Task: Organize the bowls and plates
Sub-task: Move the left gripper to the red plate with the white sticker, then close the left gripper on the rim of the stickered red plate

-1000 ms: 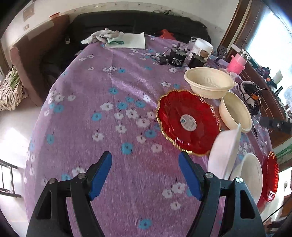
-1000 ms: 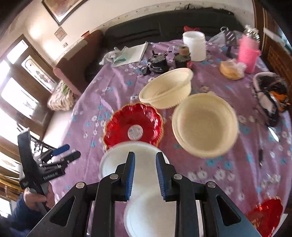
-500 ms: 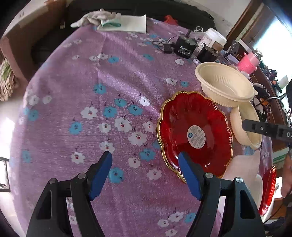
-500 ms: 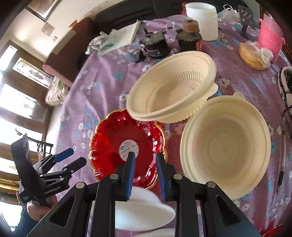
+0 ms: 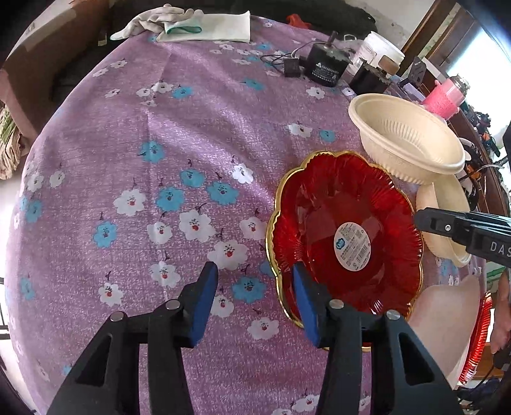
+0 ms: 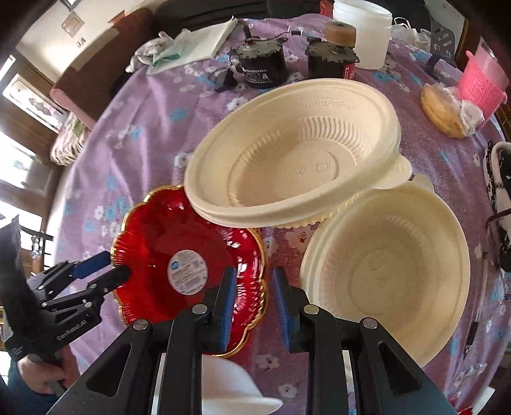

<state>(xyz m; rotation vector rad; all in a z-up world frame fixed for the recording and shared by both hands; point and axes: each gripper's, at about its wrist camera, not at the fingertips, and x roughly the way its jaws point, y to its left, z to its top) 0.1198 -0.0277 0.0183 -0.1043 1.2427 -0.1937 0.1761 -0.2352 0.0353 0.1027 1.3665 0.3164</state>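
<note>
A red plate (image 5: 319,223) (image 6: 159,242) with a gold scalloped rim lies on the purple flowered cloth. My left gripper (image 5: 254,269) (image 6: 115,265) straddles its left rim. The jaws are closing and the pads stand clear of the rim. My right gripper (image 6: 254,274) hangs over the plate's right rim, its jaws a narrow gap apart with nothing gripped. One of its fingers (image 5: 428,222) shows in the left wrist view. Two cream bowls (image 6: 287,153) (image 6: 383,271) sit beyond, the upper one resting partly on the other. A white bowl (image 6: 230,386) (image 5: 447,319) lies under my right gripper.
Two black motors (image 6: 262,70) (image 6: 332,57), a white jar (image 6: 364,28), a pink basket (image 6: 482,79) and a bagged bun (image 6: 444,108) crowd the far side. A folded cloth (image 5: 204,25) lies at the far edge. A second red plate (image 5: 476,344) peeks out beside the white bowl.
Both grippers have come down and forward onto the red plate, one at each rim. The left jaws have narrowed. The white bowl has slid back under the right gripper.
</note>
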